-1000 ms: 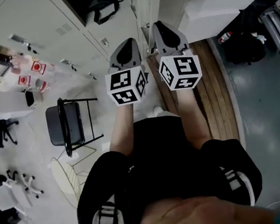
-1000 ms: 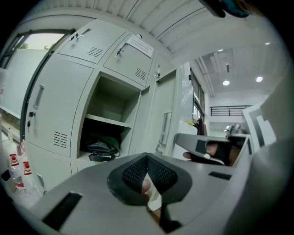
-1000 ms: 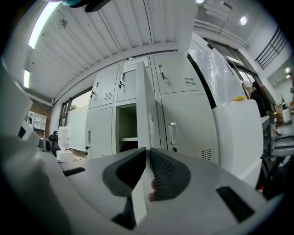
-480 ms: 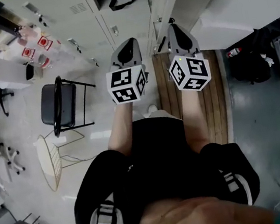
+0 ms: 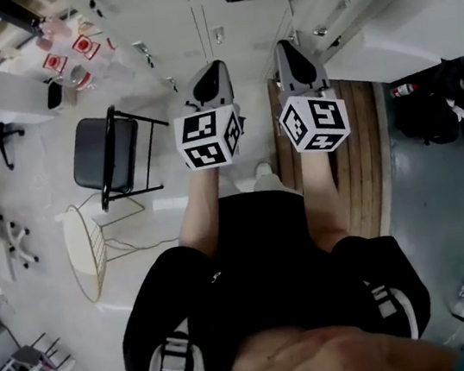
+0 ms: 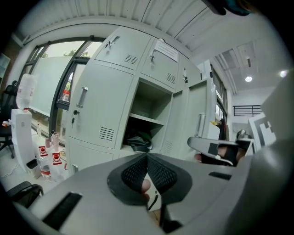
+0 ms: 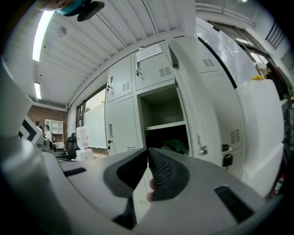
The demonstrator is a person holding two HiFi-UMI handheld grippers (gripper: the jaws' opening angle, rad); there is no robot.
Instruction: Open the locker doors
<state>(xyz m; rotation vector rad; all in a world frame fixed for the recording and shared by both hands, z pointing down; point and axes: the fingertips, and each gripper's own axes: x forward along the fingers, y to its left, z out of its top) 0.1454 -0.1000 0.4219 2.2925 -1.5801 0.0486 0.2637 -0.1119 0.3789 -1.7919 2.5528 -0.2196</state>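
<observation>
Lockers [image 6: 98, 114]: smooth painted sheet metal, pale grey, low sheen. Platform [image 5: 367, 159]: bare wooden planks, matt. Chair [image 5: 105, 152]: black metal tube frame, matt dark seat.

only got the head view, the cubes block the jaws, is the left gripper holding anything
observer: No. In the left gripper view, the left gripper has its jaws together with nothing between them.
operator: and the right one
observer: The right gripper is shut too. Its jaws have just been closing, and nothing is between them.
operator: any key in the closed door beside the open locker
observer: Yes. What looks like a key hangs on that door, just under its handle.
</observation>
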